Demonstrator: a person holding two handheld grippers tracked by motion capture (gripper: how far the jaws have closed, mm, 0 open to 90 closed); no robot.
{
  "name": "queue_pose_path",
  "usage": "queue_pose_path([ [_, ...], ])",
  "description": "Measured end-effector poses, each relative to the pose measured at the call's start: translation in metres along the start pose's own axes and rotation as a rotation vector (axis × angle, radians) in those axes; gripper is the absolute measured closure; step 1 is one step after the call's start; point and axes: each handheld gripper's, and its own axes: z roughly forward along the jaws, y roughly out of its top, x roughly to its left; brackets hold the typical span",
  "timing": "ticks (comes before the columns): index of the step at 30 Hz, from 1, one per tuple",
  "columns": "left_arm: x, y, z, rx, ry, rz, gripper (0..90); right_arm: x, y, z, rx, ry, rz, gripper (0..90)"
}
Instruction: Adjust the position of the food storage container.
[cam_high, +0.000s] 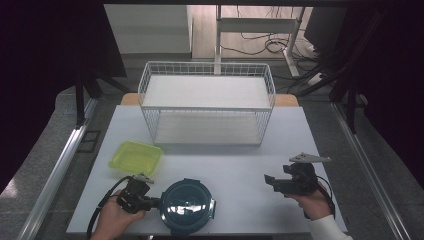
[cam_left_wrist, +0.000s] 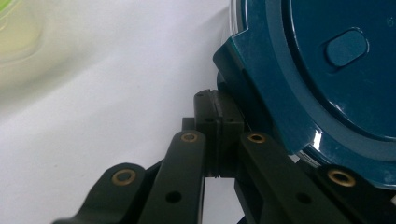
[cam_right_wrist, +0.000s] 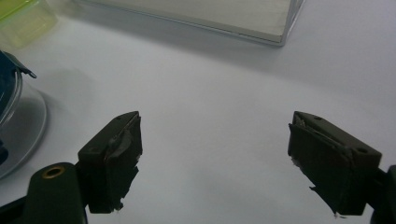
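Note:
A round clear container with a dark teal lid sits near the table's front edge, left of centre. My left gripper lies level at its left side, held by a hand. In the left gripper view its jaws are pressed together, and the left gripper has its tips right against a latch flap of the teal lid; nothing shows between the pads. My right gripper hovers over bare table at the right. In the right gripper view the right gripper stands wide open with nothing in it, and the container's edge shows far left.
A shallow yellow-green tray lies behind the left gripper. A white two-shelf wire rack stands at the back centre of the white table. Bare tabletop separates the container from the right gripper.

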Motion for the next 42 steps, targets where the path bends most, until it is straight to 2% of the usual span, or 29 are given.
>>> queue_pose_path([
  [9, -0.005, 0.005, 0.004, -0.001, -0.010, 0.005, 90.0, 0.000, -0.001, 0.001, 0.003, 0.001, -0.001, 17.6],
  [17, -0.002, 0.003, 0.004, -0.016, -0.036, -0.009, 90.0, 0.000, -0.002, 0.001, 0.006, -0.001, 0.005, 17.6],
  [23, 0.006, 0.004, 0.002, -0.079, -0.055, -0.020, 90.0, -0.001, -0.003, -0.001, -0.007, -0.012, 0.018, 17.6],
  [24, 0.007, 0.003, 0.000, -0.091, -0.046, -0.019, 89.9, 0.000, -0.004, -0.002, -0.011, -0.013, 0.018, 17.6],
  [28, 0.013, -0.002, -0.011, -0.161, -0.022, -0.042, 77.5, 0.005, -0.008, -0.005, -0.020, -0.011, 0.021, 17.6],
  [29, 0.014, -0.004, -0.014, -0.183, -0.015, -0.049, 69.5, 0.006, -0.009, -0.005, -0.025, -0.008, 0.018, 17.6],
  [30, 0.015, -0.006, -0.016, -0.203, -0.010, -0.059, 53.4, 0.011, -0.012, -0.006, -0.027, 0.005, 0.020, 17.6],
  [31, 0.016, -0.008, -0.019, -0.220, -0.001, -0.070, 53.4, 0.011, -0.012, -0.006, -0.027, 0.005, 0.020, 17.6],
  [33, 0.017, -0.010, -0.025, -0.260, 0.006, -0.081, 37.6, 0.015, -0.014, -0.005, -0.028, 0.021, 0.022, 17.5],
  [34, 0.018, -0.012, -0.028, -0.283, 0.009, -0.087, 33.0, 0.016, -0.015, -0.005, -0.030, 0.028, 0.019, 17.3],
  [38, 0.020, -0.016, -0.037, -0.335, 0.000, -0.120, 23.1, 0.023, -0.016, -0.002, -0.036, 0.067, 0.024, 16.5],
  [42, 0.021, -0.019, -0.040, -0.341, -0.008, -0.139, 20.1, 0.031, -0.016, 0.003, -0.031, 0.112, 0.032, 15.6],
])
